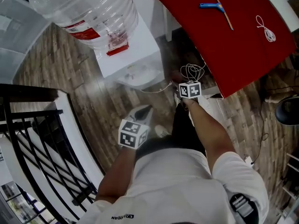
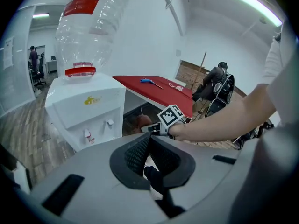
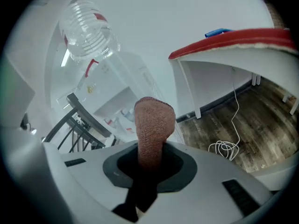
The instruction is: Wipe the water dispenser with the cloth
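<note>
The white water dispenser [image 1: 133, 55] stands on the wood floor ahead of me, with a big clear bottle [image 1: 88, 13] upended on top. In the right gripper view a pinkish-brown cloth [image 3: 154, 122] sticks up out of my right gripper [image 3: 150, 157], which is shut on it; the dispenser [image 3: 117, 101] is close behind. My right gripper [image 1: 181, 84] is to the right of the dispenser's base, near the floor. My left gripper [image 1: 144, 110] hangs lower and nearer to me, apart from the dispenser [image 2: 86, 108]. The left gripper [image 2: 147, 146] has its black pads together with nothing between them.
A table with a red top [image 1: 233, 31] stands right of the dispenser and carries a blue tool [image 1: 210, 5] and a white cord [image 1: 266, 29]. A coiled white cable [image 1: 192, 71] lies on the floor under its edge. A black railing [image 1: 37, 139] runs along my left.
</note>
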The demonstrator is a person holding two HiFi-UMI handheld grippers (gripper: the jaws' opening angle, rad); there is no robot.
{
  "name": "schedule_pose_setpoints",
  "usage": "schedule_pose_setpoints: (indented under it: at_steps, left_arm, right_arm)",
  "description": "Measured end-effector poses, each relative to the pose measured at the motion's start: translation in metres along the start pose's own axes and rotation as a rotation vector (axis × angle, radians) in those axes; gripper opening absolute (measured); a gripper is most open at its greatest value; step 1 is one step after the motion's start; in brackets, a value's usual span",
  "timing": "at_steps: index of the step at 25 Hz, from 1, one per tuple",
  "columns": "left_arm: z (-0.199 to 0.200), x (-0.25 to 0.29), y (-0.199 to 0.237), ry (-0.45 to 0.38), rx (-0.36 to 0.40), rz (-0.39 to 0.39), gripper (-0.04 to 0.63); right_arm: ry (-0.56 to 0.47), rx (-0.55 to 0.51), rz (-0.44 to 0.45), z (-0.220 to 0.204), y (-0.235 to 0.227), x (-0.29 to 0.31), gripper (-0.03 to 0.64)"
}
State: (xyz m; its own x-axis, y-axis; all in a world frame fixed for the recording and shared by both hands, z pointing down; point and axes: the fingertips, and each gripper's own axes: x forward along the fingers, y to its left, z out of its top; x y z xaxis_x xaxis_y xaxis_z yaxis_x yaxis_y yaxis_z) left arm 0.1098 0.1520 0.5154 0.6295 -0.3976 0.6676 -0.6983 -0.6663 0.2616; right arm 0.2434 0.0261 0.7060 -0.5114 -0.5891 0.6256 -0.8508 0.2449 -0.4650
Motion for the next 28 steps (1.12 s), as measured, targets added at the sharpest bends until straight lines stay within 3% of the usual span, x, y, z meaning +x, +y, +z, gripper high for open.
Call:
schedule_pose_setpoints:
  at_steps: [8, 14, 20, 24, 28]
  left_arm:
    - [0.021, -0.056, 0.008, -0.059, 0.010, 0.028, -0.011]
    - [0.051, -0.070, 0.004, -0.096, 0.033, 0.014, -0.011]
    - [0.076, -0.075, -0.002, -0.085, 0.137, -0.004, -0.011]
    - [0.093, -0.065, 0.017, -0.064, 0.182, 0.040, -0.011]
    - [0.135, -0.036, 0.032, -0.070, 0.199, 0.061, -0.011]
  right_arm:
    - [-0.114, 0.131, 0.057, 0.053, 0.049, -0.087, 0.057]
    - [-0.162, 0.137, 0.057, 0.086, 0.069, -0.127, 0.056]
    - [-0.155, 0.143, 0.097, 0.126, 0.090, -0.129, 0.057]
    - [-0.158, 0.120, 0.153, 0.165, 0.096, -0.114, 0.057]
    - [-0.161, 0.128, 0.207, 0.211, 0.083, -0.096, 0.057]
